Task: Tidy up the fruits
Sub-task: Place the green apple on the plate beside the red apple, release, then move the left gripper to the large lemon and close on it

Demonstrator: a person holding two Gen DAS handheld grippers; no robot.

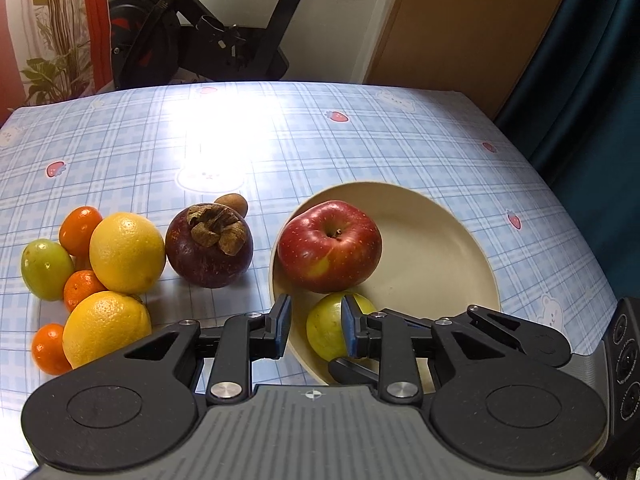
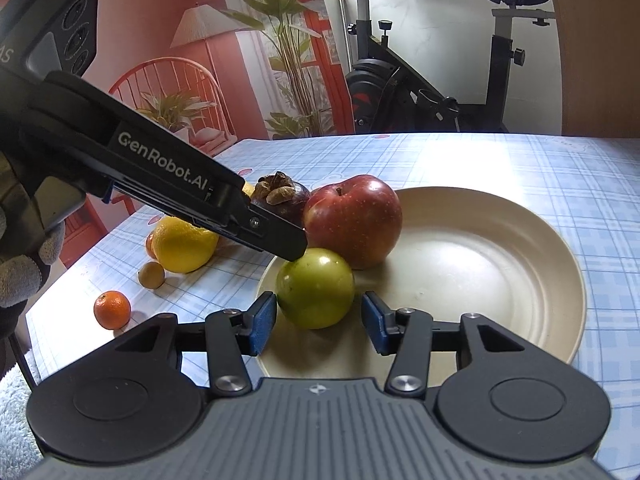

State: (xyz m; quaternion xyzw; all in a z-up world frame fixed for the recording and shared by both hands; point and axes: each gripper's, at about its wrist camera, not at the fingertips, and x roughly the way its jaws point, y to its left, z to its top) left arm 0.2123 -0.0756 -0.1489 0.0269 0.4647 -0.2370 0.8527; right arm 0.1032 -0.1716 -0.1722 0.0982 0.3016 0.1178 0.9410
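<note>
The green fruit (image 2: 316,288) is being left on the plate (image 2: 500,280) at lower centre, touching the apple (image 2: 354,220). The right hand-held gripper (image 2: 320,328) is being held released around it. The left hand-held gripper (image 1: 315,324), clenched on nothing, is being held at its top. A loose fruit on the bench (image 1: 360,140), perhaps the mangosteen (image 1: 208,248), is probably being called for next.

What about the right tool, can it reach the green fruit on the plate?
Probably yes: the green fruit lies just ahead of the right tool, jaws open, though the left tool crowds its top.
</note>
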